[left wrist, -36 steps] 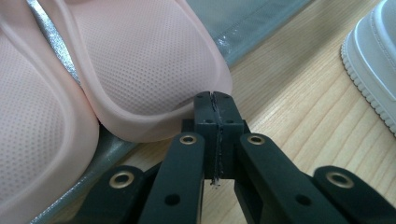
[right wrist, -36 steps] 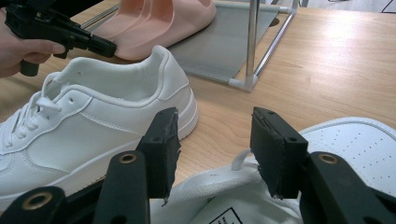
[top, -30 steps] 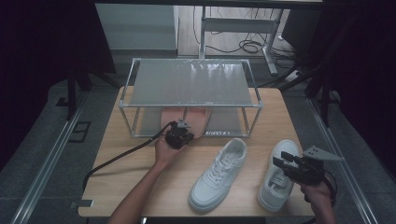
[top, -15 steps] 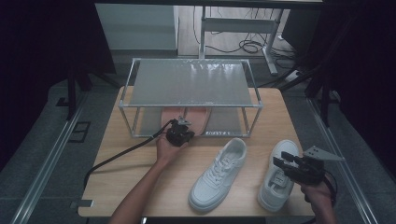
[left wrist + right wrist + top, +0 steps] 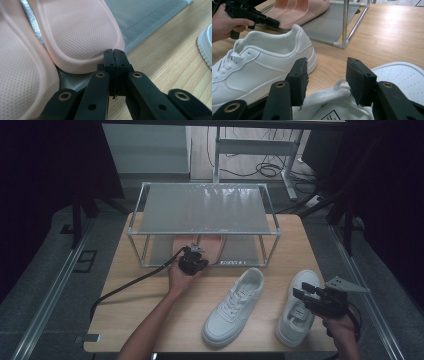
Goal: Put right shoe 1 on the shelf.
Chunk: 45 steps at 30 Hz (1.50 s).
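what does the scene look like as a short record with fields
left tongs: jaws shut, empty, tips at the heel edge of a pink slipper
right tongs: jaws open, over the collar of the right white sneaker
other white sneaker: on the wooden table, free of both tongs
pink slippers: pair side by side on the lower shelf of the metal rack
rack top shelf: bare

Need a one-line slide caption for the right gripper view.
Open right gripper poised over a white sneaker's collar; second white sneaker and pink slippers beyond.
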Tool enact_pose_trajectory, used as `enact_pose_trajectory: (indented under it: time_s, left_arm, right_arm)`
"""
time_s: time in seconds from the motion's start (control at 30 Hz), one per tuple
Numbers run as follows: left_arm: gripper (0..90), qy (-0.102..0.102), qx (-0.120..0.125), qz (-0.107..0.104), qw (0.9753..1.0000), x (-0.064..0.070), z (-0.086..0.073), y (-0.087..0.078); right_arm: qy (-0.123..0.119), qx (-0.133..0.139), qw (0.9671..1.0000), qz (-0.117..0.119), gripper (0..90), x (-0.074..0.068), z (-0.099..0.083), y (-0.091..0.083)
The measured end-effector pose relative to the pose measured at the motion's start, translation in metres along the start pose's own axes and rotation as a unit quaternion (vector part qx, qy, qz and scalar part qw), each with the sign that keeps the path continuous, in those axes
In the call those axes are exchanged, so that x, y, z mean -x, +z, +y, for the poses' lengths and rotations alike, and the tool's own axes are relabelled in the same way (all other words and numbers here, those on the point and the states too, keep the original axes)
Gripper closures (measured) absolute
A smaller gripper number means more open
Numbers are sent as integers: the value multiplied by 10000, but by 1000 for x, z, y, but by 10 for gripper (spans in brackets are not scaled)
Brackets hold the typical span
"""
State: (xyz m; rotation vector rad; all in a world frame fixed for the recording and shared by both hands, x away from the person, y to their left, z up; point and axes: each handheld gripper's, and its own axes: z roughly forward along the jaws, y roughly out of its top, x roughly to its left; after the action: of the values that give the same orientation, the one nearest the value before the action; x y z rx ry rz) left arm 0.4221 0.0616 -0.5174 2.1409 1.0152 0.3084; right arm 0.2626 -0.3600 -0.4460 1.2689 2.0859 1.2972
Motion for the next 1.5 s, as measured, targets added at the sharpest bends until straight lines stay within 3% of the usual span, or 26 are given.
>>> enact_pose_trajectory:
  time_s: [0.2,0.5,0.7,0.77,1.17,1.5]
  left_arm:
    - [885,-14,12,60,10000,1,-1,-3]
    - [886,126,132,80,9998,14,-5,-25]
    - [885,154,217,-59,9996,21,-14,-43]
    - [885,18,266,-199,9994,20,-19,-49]
    - [883,-282,528,-8,9982,12,-63,-82]
    - [869,-330,494,138,9981,16,-85,-101]
  right_arm:
    - [-9,-10,10000,8,520,0,0,0]
    - [-13,11,10000,-9,520,0,0,-3]
    - [-17,31,10000,-7,520,-1,1,-3]
    - [-18,17,10000,-6,520,-1,1,-3]
    - [-52,-21,10000,6,520,-3,1,-1]
    - [-67,-25,10000,23,520,-4,1,-1]
